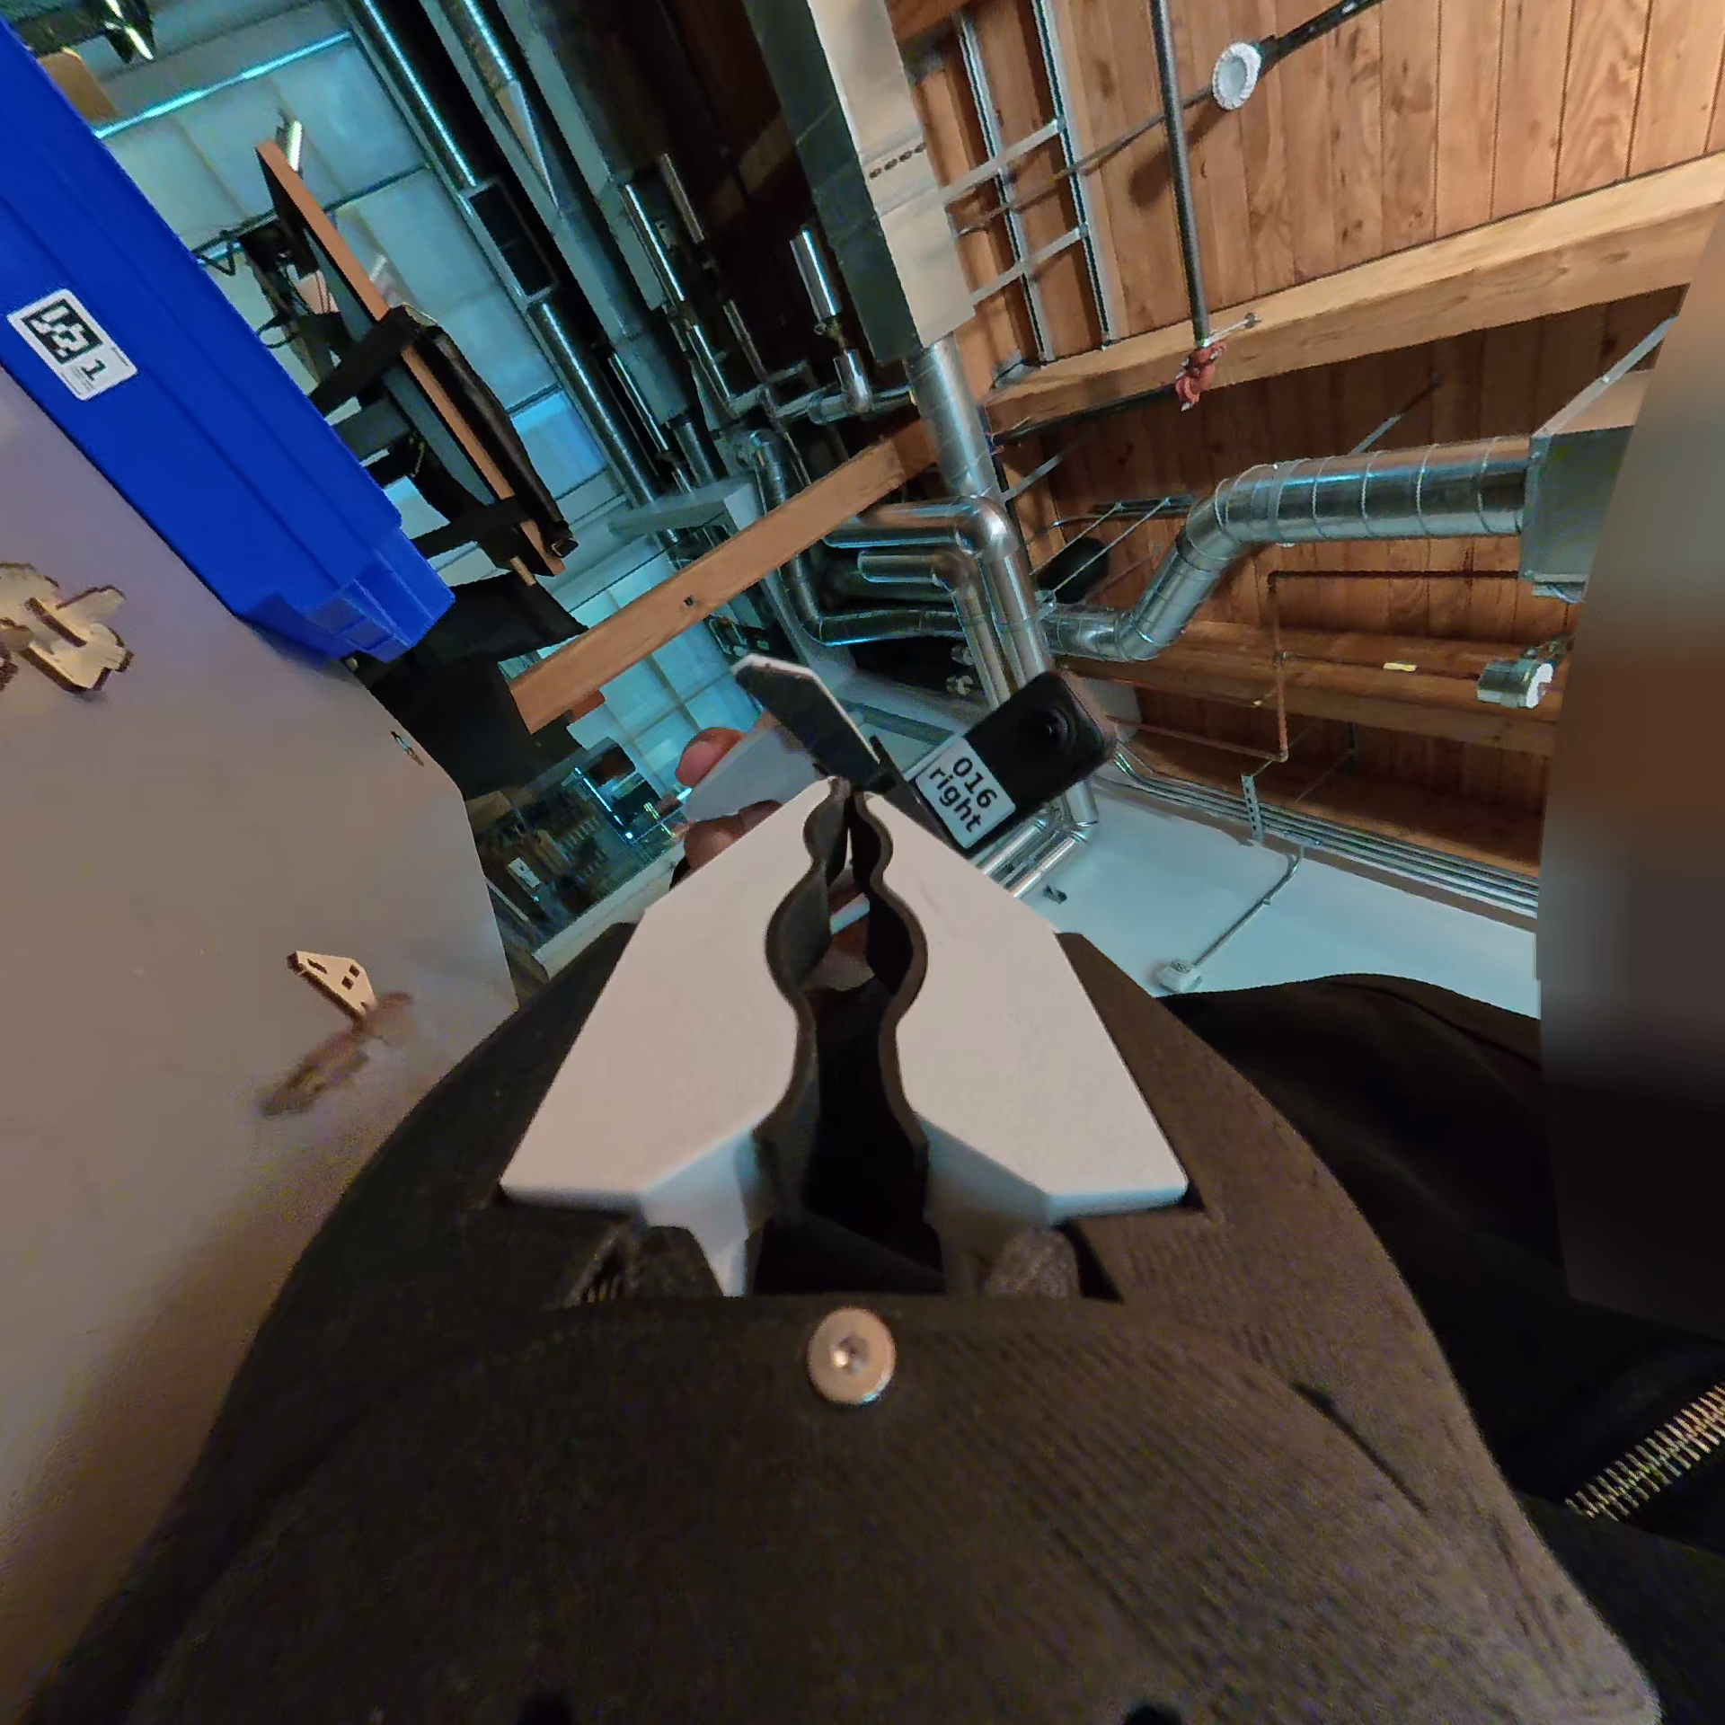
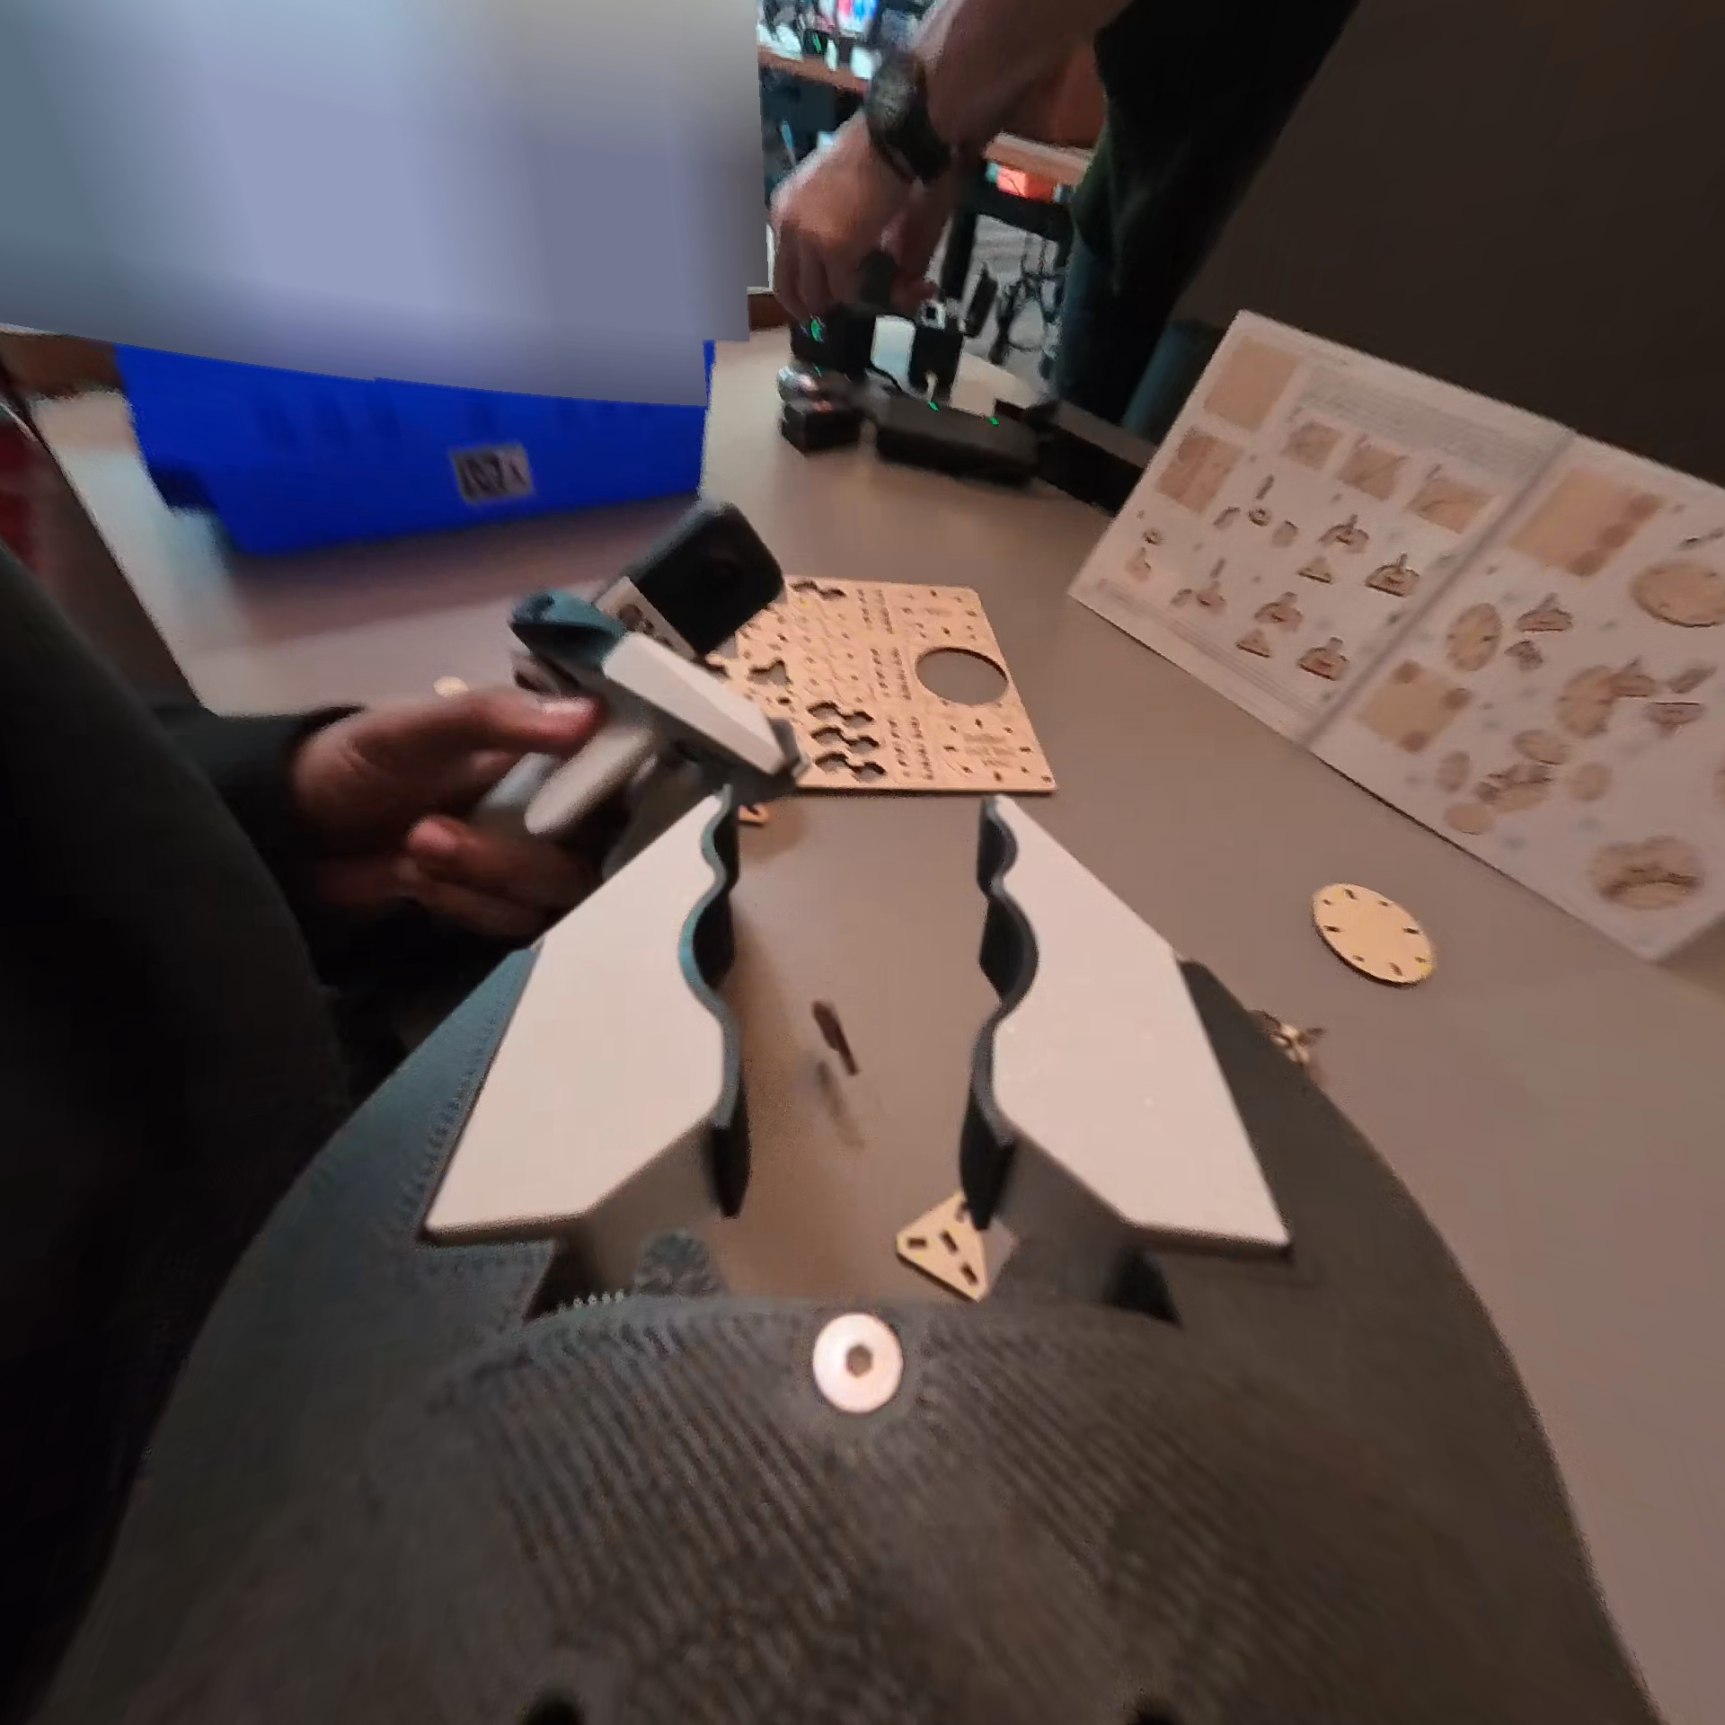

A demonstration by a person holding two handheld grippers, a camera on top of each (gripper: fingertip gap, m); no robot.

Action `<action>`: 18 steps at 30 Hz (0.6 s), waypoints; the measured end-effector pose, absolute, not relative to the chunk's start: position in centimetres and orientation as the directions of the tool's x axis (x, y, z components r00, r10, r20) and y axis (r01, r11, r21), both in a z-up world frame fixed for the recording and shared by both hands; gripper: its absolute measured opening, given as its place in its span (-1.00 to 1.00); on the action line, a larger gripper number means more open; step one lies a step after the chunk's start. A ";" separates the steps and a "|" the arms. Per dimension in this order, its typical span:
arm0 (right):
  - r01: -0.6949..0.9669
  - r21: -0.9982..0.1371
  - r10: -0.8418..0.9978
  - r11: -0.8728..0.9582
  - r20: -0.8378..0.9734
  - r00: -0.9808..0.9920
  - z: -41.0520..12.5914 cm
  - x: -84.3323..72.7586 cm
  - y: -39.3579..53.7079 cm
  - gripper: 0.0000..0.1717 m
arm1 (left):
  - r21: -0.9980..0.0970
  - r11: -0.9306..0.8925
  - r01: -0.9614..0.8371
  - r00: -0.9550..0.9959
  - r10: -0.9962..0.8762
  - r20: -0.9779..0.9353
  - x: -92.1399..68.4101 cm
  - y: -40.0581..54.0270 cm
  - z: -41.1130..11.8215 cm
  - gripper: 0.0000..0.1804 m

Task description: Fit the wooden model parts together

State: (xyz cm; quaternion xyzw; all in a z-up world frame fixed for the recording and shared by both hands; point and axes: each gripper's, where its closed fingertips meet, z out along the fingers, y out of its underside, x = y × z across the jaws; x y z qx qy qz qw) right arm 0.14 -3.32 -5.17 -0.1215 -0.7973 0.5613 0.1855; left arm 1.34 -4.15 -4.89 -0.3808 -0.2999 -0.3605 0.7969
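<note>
a: right tool (image 2: 854,821) held over the grey bench (image 2: 1213,1073), its jaws standing wide apart with bare bench between them and nothing gripped.

b: nearest piece?

a: a small triangular wooden piece (image 2: 943,1255) lying flat on the bench, low between the jaws near their base and just beside the right-hand finger (image 2: 1003,933), not pressed by either pad. a round wooden disc (image 2: 1370,933) lies further to the right, apart from the tool.

b: and ahead of the tips?

a: a punched-out wooden sheet (image 2: 933,709) flat on the bench just beyond the fingertips. an open instruction sheet (image 2: 1400,607) lies to its right, and a blue bin (image 2: 373,467) sits at the far left.

b: the left tool?

a: left tool (image 1: 845,793) tipped up toward the ceiling ducts (image 1: 1307,513), its jaws drawn together at the tips with nothing between them. in the right view it sits in a hand (image 2: 439,775) at the left, its tips close to the right tool's left finger.

b: anything near it?

a: two small wooden cut-outs (image 1: 336,980) on the bench off to its side, well clear of the jaws, and the same blue bin behind. a second person's hand (image 2: 840,233) works on dark equipment (image 2: 933,420) at the far end of the bench.
</note>
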 end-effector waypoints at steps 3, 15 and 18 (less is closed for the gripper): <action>-0.009 -0.931 0.421 0.365 0.174 -0.890 -6.0 -0.2 -3.2 -0.45 | -0.388 0.489 0.781 0.575 -0.324 0.751 0.9 -4.8 -4.8 -1.00; 0.388 -0.726 0.520 0.567 -0.050 -0.853 -15.9 -1.1 -2.0 -0.43 | -0.426 0.585 0.690 0.632 -0.201 0.748 -0.2 -6.3 -4.9 -1.00; 0.424 -0.694 0.516 0.582 -0.087 -0.852 -17.1 -0.9 -2.3 -0.42 | -0.423 0.592 0.685 0.632 -0.195 0.750 -0.3 -6.4 -4.9 -1.00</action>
